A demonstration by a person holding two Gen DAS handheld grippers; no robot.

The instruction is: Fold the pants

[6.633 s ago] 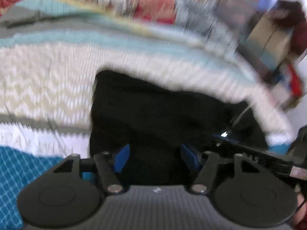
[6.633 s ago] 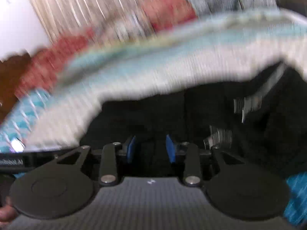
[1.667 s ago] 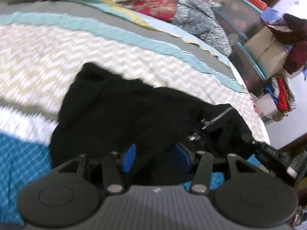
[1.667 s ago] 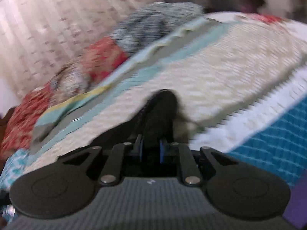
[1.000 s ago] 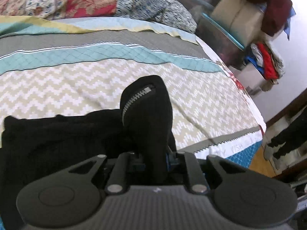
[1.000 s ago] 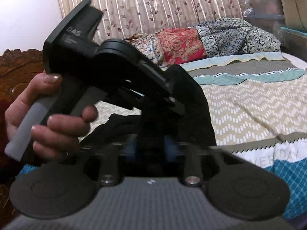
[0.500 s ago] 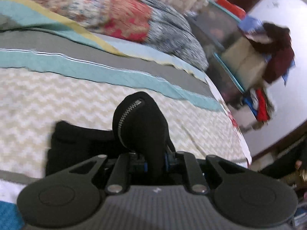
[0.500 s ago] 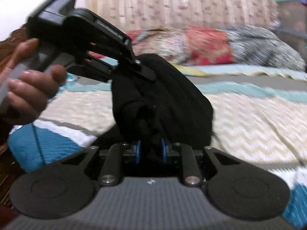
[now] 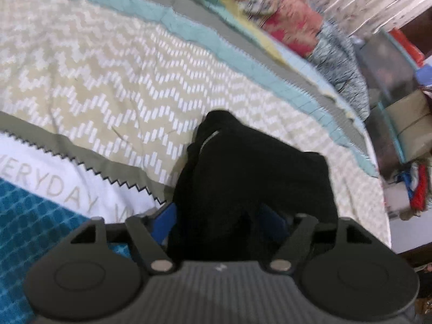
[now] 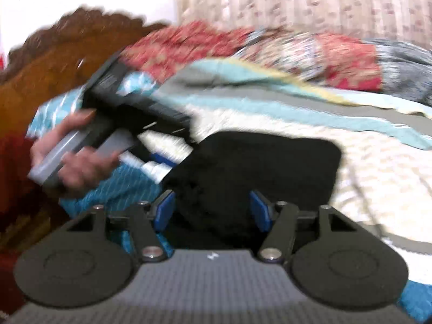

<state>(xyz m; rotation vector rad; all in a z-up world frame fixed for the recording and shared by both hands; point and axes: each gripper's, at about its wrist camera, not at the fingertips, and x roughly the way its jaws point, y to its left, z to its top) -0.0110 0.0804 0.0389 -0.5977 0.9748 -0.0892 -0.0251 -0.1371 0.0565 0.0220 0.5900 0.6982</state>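
- Left wrist view: left gripper [image 9: 220, 220] spread wide, gripping nothing; folded black pants [image 9: 251, 172] lie between its fingers on the patterned bedspread [image 9: 102, 81].
- Right wrist view: right gripper [image 10: 213, 213] also wide apart, empty, pants [image 10: 256, 172] directly ahead.

A bed [image 9: 113, 62] under a chevron-and-stripe cover carries black pants [image 9: 253, 172] bunched near its edge, with patterned pillows [image 10: 332, 56] along its far side beside a carved wooden headboard [image 10: 62, 54].
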